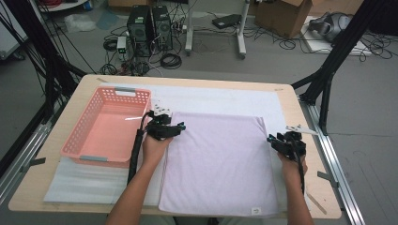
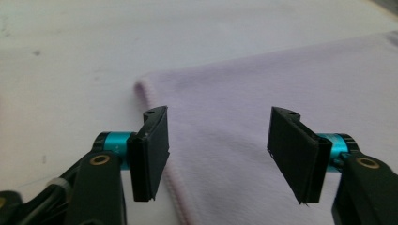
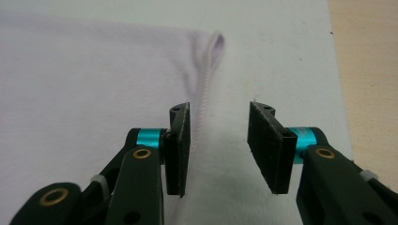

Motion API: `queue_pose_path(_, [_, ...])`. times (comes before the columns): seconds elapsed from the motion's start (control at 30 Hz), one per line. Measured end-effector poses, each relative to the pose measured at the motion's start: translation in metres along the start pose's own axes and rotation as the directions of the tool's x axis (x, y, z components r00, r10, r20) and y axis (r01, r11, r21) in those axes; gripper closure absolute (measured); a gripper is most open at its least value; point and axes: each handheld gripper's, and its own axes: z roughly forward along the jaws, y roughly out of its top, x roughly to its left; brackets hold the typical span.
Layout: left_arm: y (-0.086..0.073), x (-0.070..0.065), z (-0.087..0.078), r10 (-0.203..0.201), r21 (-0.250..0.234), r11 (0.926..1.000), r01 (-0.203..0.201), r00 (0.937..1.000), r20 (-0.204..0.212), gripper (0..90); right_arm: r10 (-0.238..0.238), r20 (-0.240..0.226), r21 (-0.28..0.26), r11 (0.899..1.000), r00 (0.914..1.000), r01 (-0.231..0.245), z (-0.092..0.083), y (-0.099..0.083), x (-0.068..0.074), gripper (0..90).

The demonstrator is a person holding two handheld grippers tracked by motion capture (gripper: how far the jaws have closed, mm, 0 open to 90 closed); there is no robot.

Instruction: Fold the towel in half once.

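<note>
In the high view, a pale lilac towel (image 1: 218,161) lies spread flat on a white foam sheet (image 1: 220,96) covering the wooden table (image 1: 291,101). The left gripper (image 1: 174,126) sits at the towel's far-left corner, just right of a pink plastic basket (image 1: 105,124) that stands on the left part of the table. The right gripper (image 1: 273,139) is at the towel's right edge, a little short of its far-right corner. Both forearms come in from the near side.

In the left gripper view, the left gripper (image 2: 218,145) has its jaws spread wide with nothing clamped; the towel's (image 2: 291,84) hemmed corner lies below and between them, flat on the foam sheet (image 2: 94,42).

In the right gripper view, the right gripper (image 3: 219,145) also stands open, gripping nothing. The towel's (image 3: 84,79) stitched edge runs under the gap beside the left jaw, and its far corner is slightly curled up. Bare table (image 3: 371,70) shows at the right.
</note>
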Motion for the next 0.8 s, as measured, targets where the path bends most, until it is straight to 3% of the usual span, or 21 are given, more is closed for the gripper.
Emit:
queue_pose_path(0.03, [0.0, 0.0, 0.0, 0.0, 0.0, 1.0, 0.0, 1.0, 0.0, 35.5, 0.009, -0.041, -0.008, 1.0, 0.9991, -0.01, -0.007, -0.003, -0.001, 56.7])
queue_pose_path(0.1, [0.0, -0.008, -0.015, 0.018, -0.067, 0.9976, -0.014, 0.9985, 0.052, 31.3, -0.023, -0.101, -0.004, 1.0, 0.9946, 0.023, -0.021, -0.01, 0.001, 56.6])
queue_pose_path(0.13, [-0.001, -0.012, -0.02, 0.028, -0.074, 0.997, -0.023, 0.9975, 0.064, 29.9, -0.04, -0.124, 0.001, 0.999, 0.9915, 0.04, -0.028, -0.014, 0.004, 56.4])
queue_pose_path(0.2, [-0.005, -0.018, -0.029, 0.062, -0.084, 0.9949, -0.056, 0.9956, 0.07, 18.6, -0.077, -0.164, 0.016, 0.997, 0.9835, 0.081, -0.04, -0.024, 0.01, 53.8])
queue_pose_path(0.27, [-0.01, -0.024, -0.037, 0.084, -0.099, 0.9923, -0.074, 0.9915, 0.1, 16.6, -0.106, -0.19, 0.04, 0.993, 0.976, 0.115, -0.049, -0.034, 0.017, 50.6])
queue_pose_path(0.4, [-0.023, -0.031, -0.055, 0.101, -0.123, 0.9888, -0.085, 0.9865, 0.129, 16.6, -0.164, -0.201, 0.102, 0.977, 0.9659, 0.187, -0.058, -0.054, 0.029, 47.9])
queue_pose_path(0.43, [-0.023, -0.031, -0.055, 0.101, -0.123, 0.9888, -0.085, 0.9865, 0.129, 16.6, -0.175, -0.19, 0.126, 0.972, 0.966, 0.201, -0.059, -0.06, 0.031, 47.5])
queue_pose_path(0.47, [-0.029, -0.031, -0.064, 0.1, -0.131, 0.988, -0.082, 0.9851, 0.14, 16.6, -0.166, -0.182, 0.116, 0.975, 0.9692, 0.189, -0.062, -0.063, 0.032, 47.4])
queue_pose_path(0.53, [-0.032, -0.03, -0.068, 0.104, -0.131, 0.9877, -0.086, 0.9842, 0.143, 16.6, -0.18, -0.152, 0.138, 0.97, 0.9719, 0.201, -0.069, -0.064, 0.033, 46.1])
queue_pose_path(0.6, [-0.042, -0.03, -0.078, 0.111, -0.138, 0.9863, -0.091, 0.9821, 0.152, 16.6, -0.204, -0.137, 0.131, 0.966, 0.9693, 0.222, -0.077, -0.066, 0.034, 47.7])
queue_pose_path(0.7, [-0.05, -0.03, -0.084, 0.124, -0.139, 0.9849, -0.103, 0.9798, 0.156, 16.7, -0.192, -0.168, 0.09, 0.974, 0.9668, 0.21, -0.092, -0.073, 0.034, 53.5])
queue_pose_path(0.8, [-0.059, -0.028, -0.087, 0.118, -0.156, 0.9836, -0.092, 0.9787, 0.168, 17.3, -0.198, -0.186, 0.07, 0.974, 0.9623, 0.214, -0.103, -0.081, 0.036, 61.7])
